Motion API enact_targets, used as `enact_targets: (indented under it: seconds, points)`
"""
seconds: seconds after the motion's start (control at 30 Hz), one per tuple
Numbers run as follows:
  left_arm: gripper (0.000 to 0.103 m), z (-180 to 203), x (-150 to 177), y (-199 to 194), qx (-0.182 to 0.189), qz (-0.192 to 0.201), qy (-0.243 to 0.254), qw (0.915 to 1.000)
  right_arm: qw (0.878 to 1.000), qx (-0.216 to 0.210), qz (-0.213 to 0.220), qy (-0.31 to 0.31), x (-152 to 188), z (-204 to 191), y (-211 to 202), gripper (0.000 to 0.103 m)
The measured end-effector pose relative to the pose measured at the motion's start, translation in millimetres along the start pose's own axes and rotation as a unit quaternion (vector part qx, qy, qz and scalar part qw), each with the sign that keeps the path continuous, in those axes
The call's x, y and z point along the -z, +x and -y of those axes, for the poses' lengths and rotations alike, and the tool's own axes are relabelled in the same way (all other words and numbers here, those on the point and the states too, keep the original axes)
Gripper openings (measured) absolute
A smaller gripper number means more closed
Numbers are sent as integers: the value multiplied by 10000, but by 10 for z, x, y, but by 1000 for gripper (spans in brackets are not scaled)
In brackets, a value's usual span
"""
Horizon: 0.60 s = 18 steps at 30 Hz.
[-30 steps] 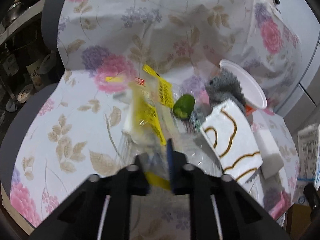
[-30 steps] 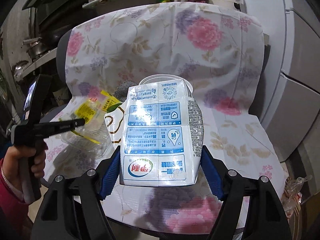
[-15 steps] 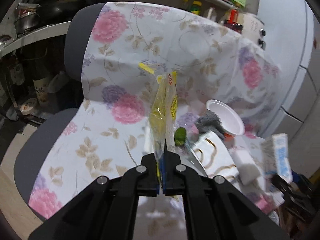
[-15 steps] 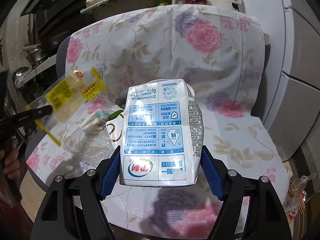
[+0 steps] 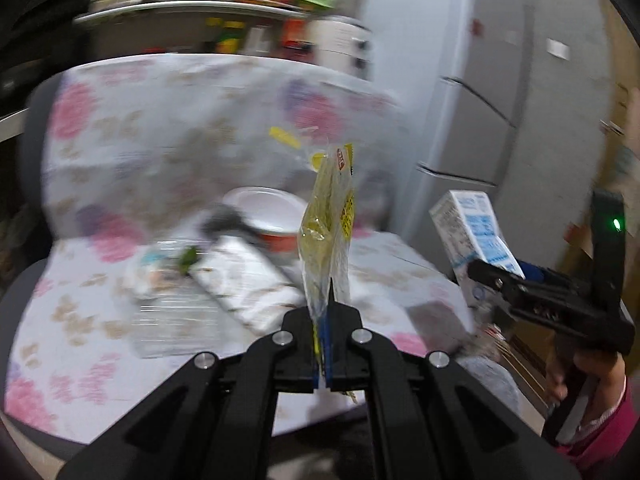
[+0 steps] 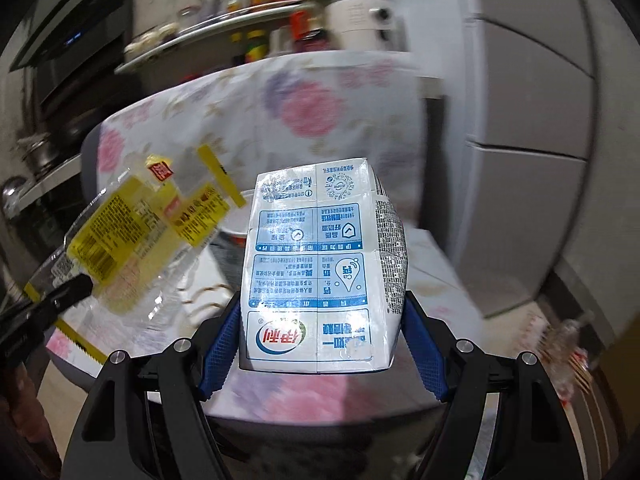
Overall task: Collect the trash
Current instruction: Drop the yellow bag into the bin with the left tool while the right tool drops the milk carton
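Note:
My left gripper (image 5: 323,344) is shut on a clear and yellow plastic wrapper (image 5: 328,232), which stands up from the pads, lifted off the chair seat. The same wrapper (image 6: 140,232) hangs at the left of the right wrist view, pinched by the left gripper (image 6: 76,286). A white and blue milk carton (image 6: 320,272) sits clamped between the blue pads of my right gripper (image 6: 322,344), held above the seat. From the left wrist view the carton (image 5: 472,236) and the right gripper (image 5: 492,276) show at the right, with a hand in a red sleeve below.
A chair with a floral cover (image 5: 120,320) carries more litter: a white bowl (image 5: 268,208), a white napkin with brown lines (image 5: 248,276), a clear plastic tray (image 5: 168,312) and a green scrap (image 5: 188,258). A grey fridge (image 6: 528,160) stands right; shelves with bottles (image 6: 256,4) behind.
The left gripper has lifted the wrapper off the seat and swung right; the view now faces the fridge. The right gripper has carried the carton up and rightward, still clamped.

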<state>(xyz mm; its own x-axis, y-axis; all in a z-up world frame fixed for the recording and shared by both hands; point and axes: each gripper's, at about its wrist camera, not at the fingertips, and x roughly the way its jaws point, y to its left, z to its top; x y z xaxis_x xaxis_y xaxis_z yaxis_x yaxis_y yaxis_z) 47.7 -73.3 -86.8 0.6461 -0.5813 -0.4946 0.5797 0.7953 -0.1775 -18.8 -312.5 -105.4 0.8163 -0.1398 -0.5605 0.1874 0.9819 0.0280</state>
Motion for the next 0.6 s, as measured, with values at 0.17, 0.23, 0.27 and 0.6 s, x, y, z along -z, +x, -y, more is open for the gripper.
enact_targets:
  seconds: [0.17, 0.23, 0.27, 0.6]
  points:
    - [0, 562, 173, 262, 854, -347, 471, 9946, 9972, 675, 34, 321, 238, 516, -405, 75]
    - [0, 828, 247, 383, 1185, -524, 681, 9892, 9947, 919, 63, 459, 344, 706, -566, 75]
    - [0, 943, 277, 428, 1299, -590, 797, 9866, 9924, 1112, 82, 517, 407, 806, -661, 75]
    - [0, 2047, 695, 831, 2376, -1453, 1795, 9435, 9714, 2002, 178, 1266, 910, 1534, -1268, 75]
